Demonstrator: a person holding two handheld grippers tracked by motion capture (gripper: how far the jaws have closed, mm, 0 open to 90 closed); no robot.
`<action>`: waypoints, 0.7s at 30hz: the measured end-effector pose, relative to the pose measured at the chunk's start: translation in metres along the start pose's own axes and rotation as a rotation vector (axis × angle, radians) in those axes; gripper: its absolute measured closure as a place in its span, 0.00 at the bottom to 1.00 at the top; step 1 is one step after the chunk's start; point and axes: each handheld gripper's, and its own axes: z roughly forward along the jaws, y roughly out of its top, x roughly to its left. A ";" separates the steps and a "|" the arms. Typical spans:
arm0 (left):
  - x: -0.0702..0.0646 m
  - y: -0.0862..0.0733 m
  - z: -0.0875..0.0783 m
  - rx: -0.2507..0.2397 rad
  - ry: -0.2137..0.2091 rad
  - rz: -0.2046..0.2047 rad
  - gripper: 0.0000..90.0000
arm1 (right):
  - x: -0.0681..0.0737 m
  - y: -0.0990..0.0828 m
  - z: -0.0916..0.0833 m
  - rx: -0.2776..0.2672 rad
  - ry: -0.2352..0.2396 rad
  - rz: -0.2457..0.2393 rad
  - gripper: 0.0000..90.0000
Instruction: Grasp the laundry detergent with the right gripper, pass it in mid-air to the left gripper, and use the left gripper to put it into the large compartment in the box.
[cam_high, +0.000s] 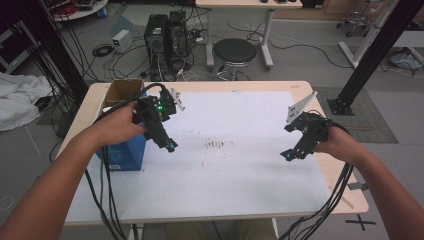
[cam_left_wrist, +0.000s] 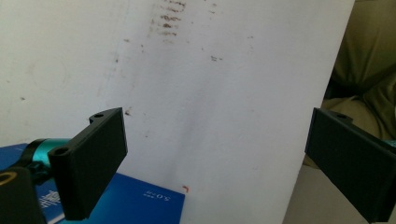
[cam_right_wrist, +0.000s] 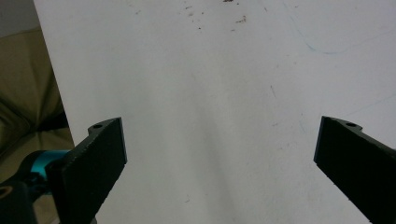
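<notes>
My left gripper (cam_high: 170, 145) hovers over the left part of the white sheet (cam_high: 235, 165), beside a blue box (cam_high: 125, 152). In the left gripper view its jaws (cam_left_wrist: 217, 158) stand wide apart with nothing between them, and the blue box (cam_left_wrist: 135, 203) lies just below them at the sheet's edge. Over the sheet's right side my right gripper (cam_high: 290, 154) points down and inward. In the right gripper view its jaws (cam_right_wrist: 219, 163) are spread wide over bare white sheet (cam_right_wrist: 210, 93), holding nothing.
An open cardboard box (cam_high: 122, 91) stands at the table's back left, behind the blue box. Brown smudges (cam_high: 216, 145) mark the sheet's middle. Cables hang off the table's front at both sides. A stool (cam_high: 234, 52) and computer towers (cam_high: 165, 35) stand beyond the table.
</notes>
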 end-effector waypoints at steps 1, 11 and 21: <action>-0.001 0.000 0.000 0.000 0.005 0.007 0.06 | -0.001 0.000 0.000 -0.002 -0.001 -0.001 0.02; -0.008 0.004 0.004 0.003 -0.006 0.057 0.06 | -0.007 0.005 -0.004 -0.003 -0.006 0.007 0.02; -0.009 0.010 0.012 -0.008 -0.019 0.085 0.06 | -0.009 0.008 -0.005 0.002 -0.007 0.001 0.02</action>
